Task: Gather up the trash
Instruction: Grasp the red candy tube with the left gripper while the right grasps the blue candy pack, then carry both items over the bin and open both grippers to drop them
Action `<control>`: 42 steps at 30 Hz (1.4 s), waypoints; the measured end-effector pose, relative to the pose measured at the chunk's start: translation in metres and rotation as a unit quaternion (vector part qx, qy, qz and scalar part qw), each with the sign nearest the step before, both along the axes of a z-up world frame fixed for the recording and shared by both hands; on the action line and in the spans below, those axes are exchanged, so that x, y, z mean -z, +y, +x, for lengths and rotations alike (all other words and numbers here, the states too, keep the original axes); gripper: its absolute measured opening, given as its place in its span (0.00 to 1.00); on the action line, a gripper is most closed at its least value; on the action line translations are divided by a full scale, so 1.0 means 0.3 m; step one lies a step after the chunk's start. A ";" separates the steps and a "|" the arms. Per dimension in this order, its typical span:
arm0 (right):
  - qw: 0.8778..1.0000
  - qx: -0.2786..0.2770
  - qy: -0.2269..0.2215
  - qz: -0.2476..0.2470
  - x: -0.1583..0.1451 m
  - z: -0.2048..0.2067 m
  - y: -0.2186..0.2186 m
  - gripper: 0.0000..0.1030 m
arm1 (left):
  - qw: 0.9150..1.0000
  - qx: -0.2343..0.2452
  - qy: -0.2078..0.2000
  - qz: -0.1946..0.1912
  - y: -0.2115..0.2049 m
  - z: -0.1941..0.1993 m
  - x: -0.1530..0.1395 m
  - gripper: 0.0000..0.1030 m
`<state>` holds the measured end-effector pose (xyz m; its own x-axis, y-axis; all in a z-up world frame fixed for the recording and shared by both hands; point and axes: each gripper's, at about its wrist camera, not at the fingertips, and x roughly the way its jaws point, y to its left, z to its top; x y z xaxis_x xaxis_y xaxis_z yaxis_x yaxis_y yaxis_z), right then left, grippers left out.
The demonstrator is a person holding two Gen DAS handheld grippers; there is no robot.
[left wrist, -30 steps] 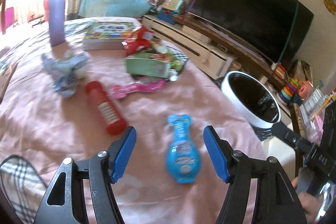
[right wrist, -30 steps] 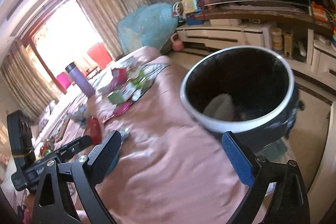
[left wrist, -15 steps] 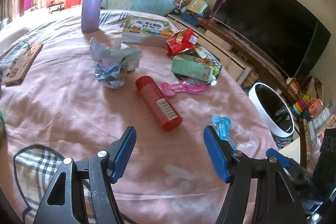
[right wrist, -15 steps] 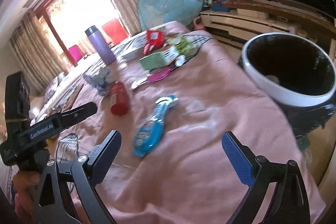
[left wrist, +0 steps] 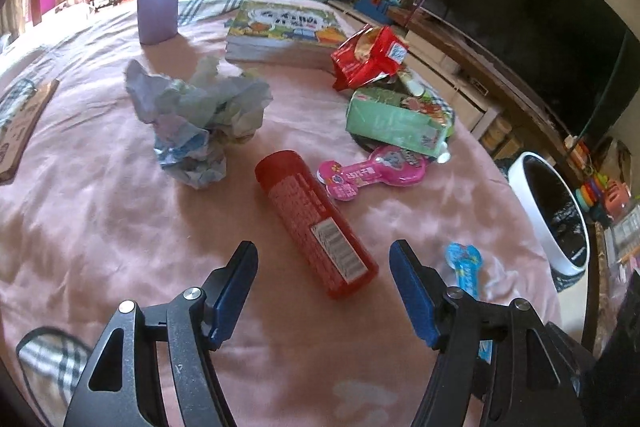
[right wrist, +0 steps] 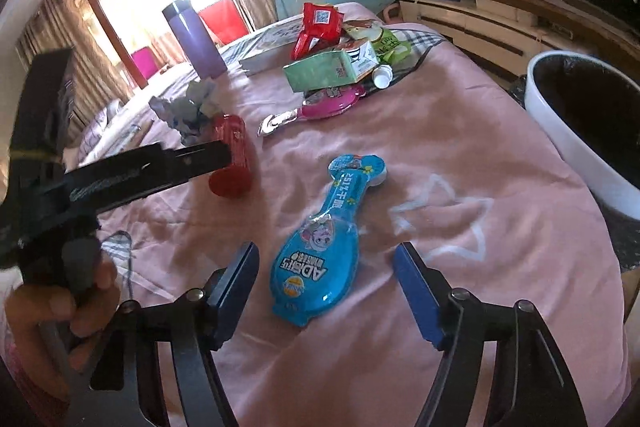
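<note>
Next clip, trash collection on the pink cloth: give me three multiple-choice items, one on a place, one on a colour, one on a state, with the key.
1. Where does the red tube lie?
A. in the bin
B. ahead of the left gripper
C. on the book

2. What colour is the pouch ahead of the right gripper?
A. blue
B. green
C. yellow

3. How do the right jaws stand?
A. pressed on the pouch
B. apart, touching nothing
C. gripping crumpled paper

Key: B, the tube lies on the cloth just beyond the fingertips; A, its face is bright blue; B, the closing jaws have bare cloth beside each.
</note>
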<state>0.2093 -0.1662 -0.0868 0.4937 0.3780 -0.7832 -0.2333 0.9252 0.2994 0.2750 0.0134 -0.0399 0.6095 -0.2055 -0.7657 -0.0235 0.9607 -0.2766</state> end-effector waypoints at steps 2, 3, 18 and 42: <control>1.000 -0.005 -0.003 -0.010 0.004 0.000 0.012 0.50 | 1.000 0.000 0.003 0.011 -0.008 0.030 0.017 0.63; 1.000 -0.006 -0.004 -0.016 0.007 -0.001 0.014 0.38 | 1.000 0.001 0.004 0.014 -0.011 0.036 0.024 0.57; 0.999 0.034 -0.018 0.014 -0.043 0.006 -0.159 0.38 | 0.998 0.065 -0.005 -0.009 -0.075 -0.033 0.038 0.28; 0.993 0.093 -0.055 0.037 -0.126 -0.062 -0.384 0.37 | 0.988 0.155 -0.014 0.020 -0.313 -0.129 -0.002 0.27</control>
<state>0.1906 -0.2815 -0.0490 0.6411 0.3272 -0.6942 -0.0952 0.9315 0.3512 0.2362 -0.0806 -0.0393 0.5423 -0.3561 -0.7610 0.2813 0.9304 -0.2349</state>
